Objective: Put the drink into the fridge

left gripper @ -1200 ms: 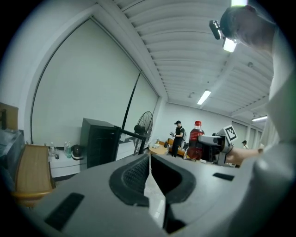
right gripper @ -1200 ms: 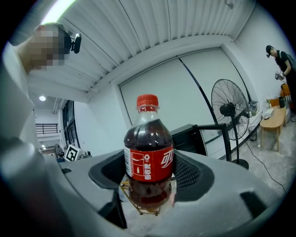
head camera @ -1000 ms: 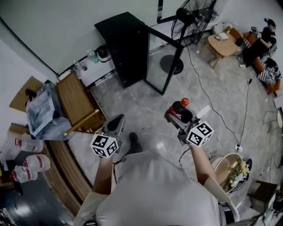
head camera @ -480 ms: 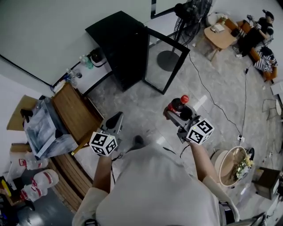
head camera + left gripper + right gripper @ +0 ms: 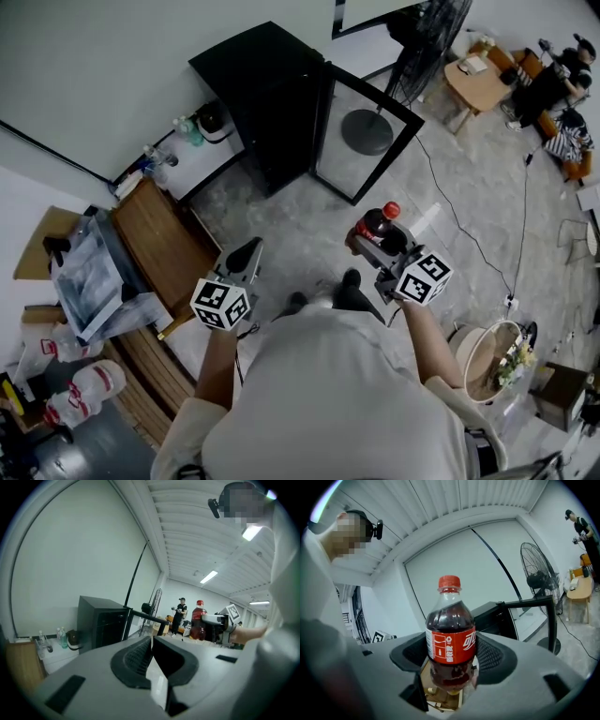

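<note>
A cola bottle (image 5: 450, 641) with a red cap and red label stands upright between the jaws of my right gripper (image 5: 451, 656), which is shut on its label band. In the head view the cola bottle (image 5: 375, 225) and right gripper (image 5: 386, 246) hang over the grey floor, in front of the black fridge (image 5: 267, 98) whose glass door (image 5: 361, 141) stands open. The fridge (image 5: 101, 625) and the bottle (image 5: 198, 620) also show in the left gripper view. My left gripper (image 5: 246, 258) is shut and holds nothing, level with the right one.
A wooden bench (image 5: 159, 225) and a white cabinet (image 5: 192, 150) with bottles stand left of the fridge. A standing fan (image 5: 370, 127) is behind the open door, a cable (image 5: 469, 234) runs across the floor. A round basket (image 5: 492, 361) sits at right. People sit at a far table (image 5: 473, 80).
The view has shifted as the person steps toward the fridge; a foot now shows ahead of the body. Both grippers keep their pose and the bottle stays held.
</note>
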